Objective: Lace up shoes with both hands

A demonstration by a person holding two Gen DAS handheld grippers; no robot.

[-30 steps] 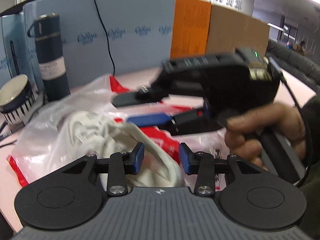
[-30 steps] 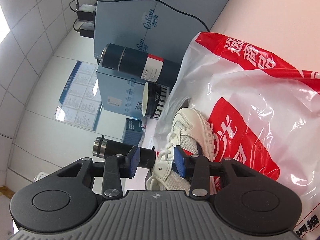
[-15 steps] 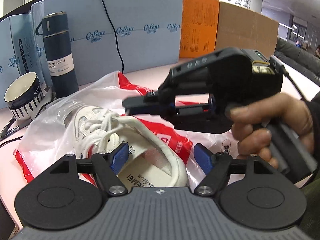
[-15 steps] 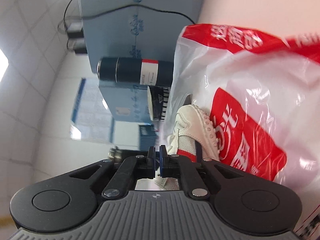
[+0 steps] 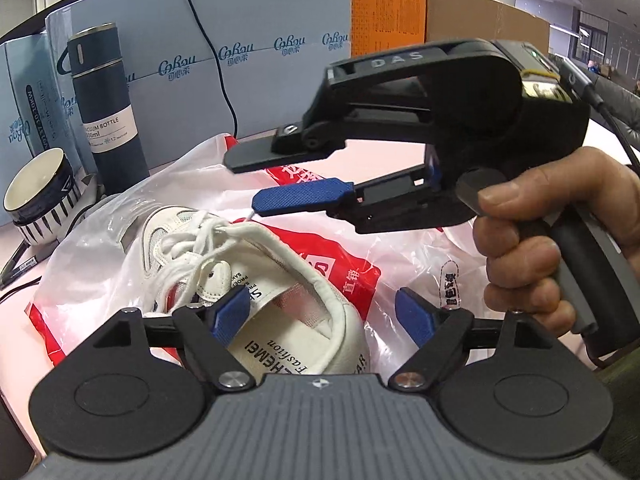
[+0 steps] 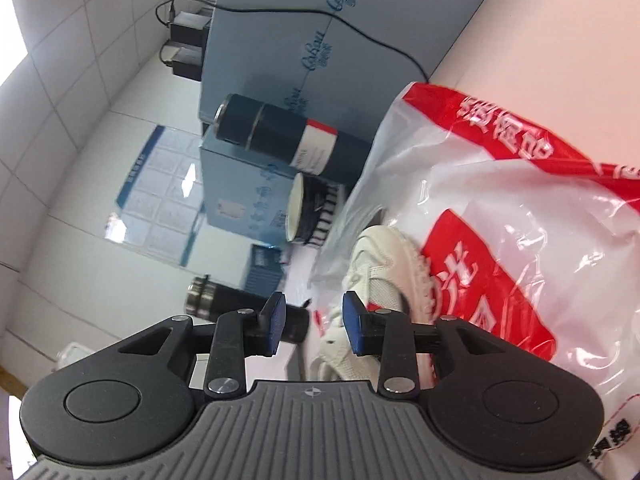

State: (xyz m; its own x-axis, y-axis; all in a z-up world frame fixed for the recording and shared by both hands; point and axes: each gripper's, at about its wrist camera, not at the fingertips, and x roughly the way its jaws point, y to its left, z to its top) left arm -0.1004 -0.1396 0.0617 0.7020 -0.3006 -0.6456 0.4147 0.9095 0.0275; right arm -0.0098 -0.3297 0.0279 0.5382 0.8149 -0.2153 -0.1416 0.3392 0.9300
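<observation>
Shoe (image 5: pixel 256 280) now straddled by wider, opening left claw (image 5: pixel 324 316); right claw (image 6: pixel 314 322) reopening (was pinched shut), empty.

Both handheld grippers are black with blue textured pads, silver pivot screws and ribbed grey bodies; the right gripper (image 5: pixel 256 182) bears "DAS" lettering, a green light and a trailing black cable (image 5: pixel 612 120).
</observation>
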